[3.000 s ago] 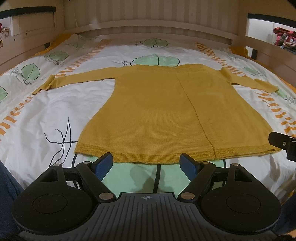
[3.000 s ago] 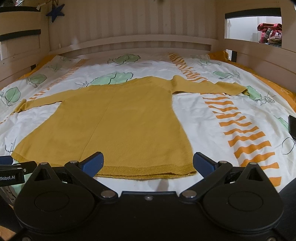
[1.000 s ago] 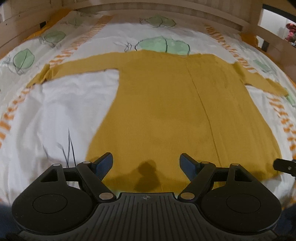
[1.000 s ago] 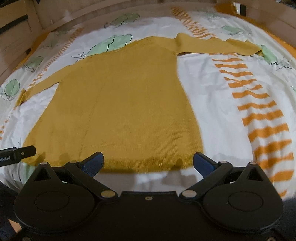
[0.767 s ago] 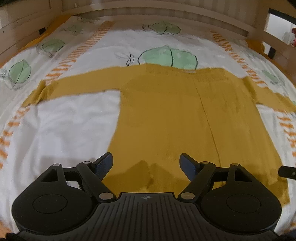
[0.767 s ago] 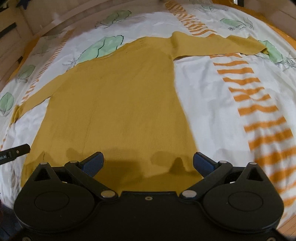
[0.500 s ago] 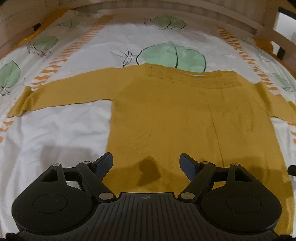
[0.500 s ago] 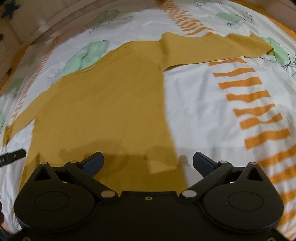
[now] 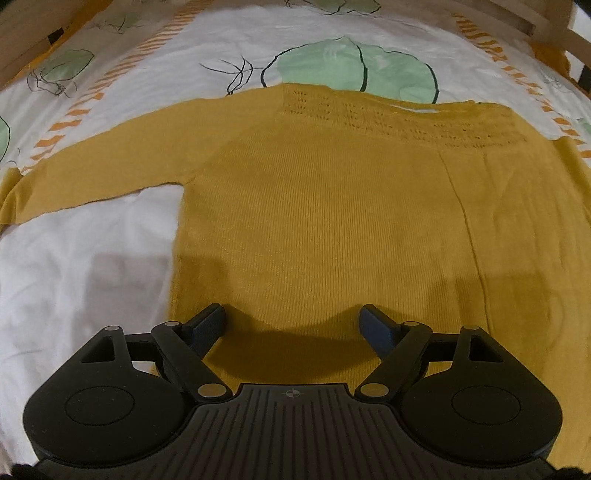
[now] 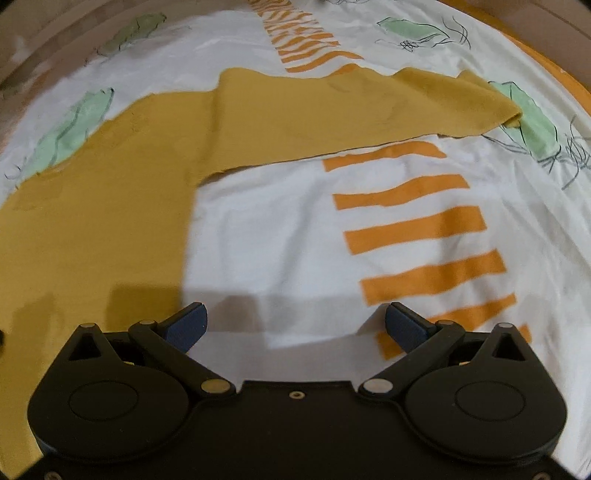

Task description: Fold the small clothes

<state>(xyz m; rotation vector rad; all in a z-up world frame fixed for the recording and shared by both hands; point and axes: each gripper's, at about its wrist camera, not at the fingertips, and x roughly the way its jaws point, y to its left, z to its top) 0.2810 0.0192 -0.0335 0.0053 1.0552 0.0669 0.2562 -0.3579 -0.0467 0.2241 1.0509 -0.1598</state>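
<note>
A mustard-yellow knitted sweater (image 9: 332, 206) lies flat on the bed with both sleeves spread out. In the left wrist view its left sleeve (image 9: 92, 173) runs off to the left and the patterned neckline (image 9: 406, 122) is at the top. My left gripper (image 9: 293, 326) hovers over the sweater's body near its left side; its jaws are opening and nothing is between them. In the right wrist view the right sleeve (image 10: 351, 114) stretches toward the upper right. My right gripper (image 10: 295, 325) is open above the bare sheet just right of the sweater's side edge (image 10: 188, 236).
The bed cover (image 10: 280, 236) is white with orange stripes (image 10: 417, 229) and green leaf prints (image 9: 354, 70). A wooden bed rail (image 9: 546, 26) runs along the far edge and sides.
Both grippers have moved forward over the sweater, from its hem toward the armpits, and tilted down closer to the bed. The right one shifted right, off the sweater's body onto the sheet.
</note>
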